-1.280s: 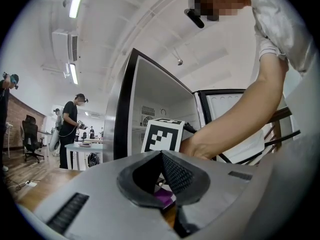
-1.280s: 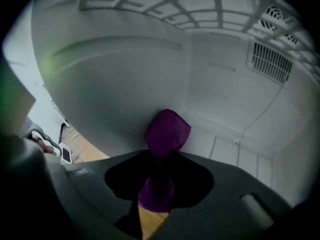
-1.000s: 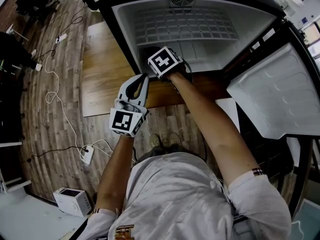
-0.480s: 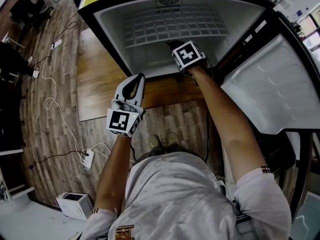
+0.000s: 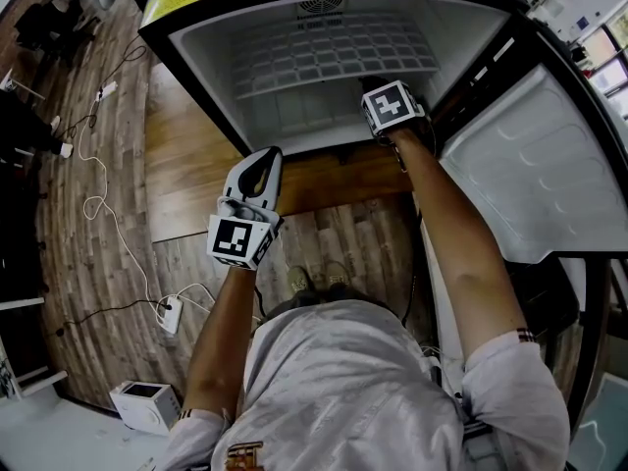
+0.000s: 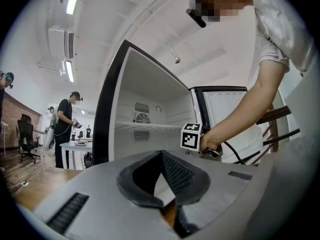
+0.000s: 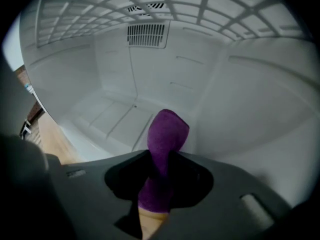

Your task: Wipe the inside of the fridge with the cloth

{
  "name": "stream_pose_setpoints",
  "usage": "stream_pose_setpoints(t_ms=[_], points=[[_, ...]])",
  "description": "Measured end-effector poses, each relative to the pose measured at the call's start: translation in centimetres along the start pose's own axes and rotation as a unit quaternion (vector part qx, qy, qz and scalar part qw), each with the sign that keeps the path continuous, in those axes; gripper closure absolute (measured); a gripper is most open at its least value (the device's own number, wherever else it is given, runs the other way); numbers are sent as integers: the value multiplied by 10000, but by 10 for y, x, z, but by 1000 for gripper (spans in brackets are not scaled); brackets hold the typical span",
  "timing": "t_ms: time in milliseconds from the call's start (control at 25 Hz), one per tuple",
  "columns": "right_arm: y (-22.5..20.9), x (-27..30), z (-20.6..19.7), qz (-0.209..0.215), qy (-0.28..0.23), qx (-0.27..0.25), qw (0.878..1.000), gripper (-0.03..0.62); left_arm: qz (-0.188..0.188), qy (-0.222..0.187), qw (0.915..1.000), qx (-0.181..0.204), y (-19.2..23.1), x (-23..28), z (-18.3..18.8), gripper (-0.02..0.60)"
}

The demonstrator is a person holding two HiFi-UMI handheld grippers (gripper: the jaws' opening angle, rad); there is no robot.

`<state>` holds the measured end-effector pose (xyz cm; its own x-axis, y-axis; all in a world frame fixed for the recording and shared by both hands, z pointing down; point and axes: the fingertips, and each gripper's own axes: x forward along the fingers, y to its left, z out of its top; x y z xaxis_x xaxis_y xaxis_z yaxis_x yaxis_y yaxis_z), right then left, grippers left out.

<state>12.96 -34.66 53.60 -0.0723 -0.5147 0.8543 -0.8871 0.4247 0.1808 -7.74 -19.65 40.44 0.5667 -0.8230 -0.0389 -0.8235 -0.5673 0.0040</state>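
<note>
Currently the right gripper is working low inside the fridge, under the wire shelf. Its jaws are clamping a purple cloth that is sticking forward out of them. Over the last second this gripper has been travelling from the middle of the fridge floor across to the right-hand side, next to the open door. The cloth tip is now sitting at the corner where the fridge floor is meeting the right side wall; whether it is pressing on the surface cannot be confirmed.

The left gripper is hanging outside the fridge, in front of it and above the wooden floor. Its jaws are closed together with nothing between them, and it has barely shifted.

Assessment: one sweep across the fridge floor is reaching its right end, so wiping is under way but only partly done. The side walls, back wall and shelf are probably still needing passes.
</note>
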Motion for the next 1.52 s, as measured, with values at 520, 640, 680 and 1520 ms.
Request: stream_pose_setpoints(t_ms=[520, 640, 680, 1520], points=[[14, -25, 20, 92, -409, -257, 9988, 482, 106, -53, 9999, -28, 7, -4, 3, 581], [43, -36, 38, 355, -687, -468, 9959, 482, 96, -70, 9999, -42, 6, -5, 3, 581], [52, -39, 42, 422, -727, -466, 9954, 482, 87, -75, 9999, -43, 6, -6, 4, 581], [233, -27, 79, 1746, -687, -765, 9792, 482, 190, -40, 9998, -20, 16, -25, 7, 581]])
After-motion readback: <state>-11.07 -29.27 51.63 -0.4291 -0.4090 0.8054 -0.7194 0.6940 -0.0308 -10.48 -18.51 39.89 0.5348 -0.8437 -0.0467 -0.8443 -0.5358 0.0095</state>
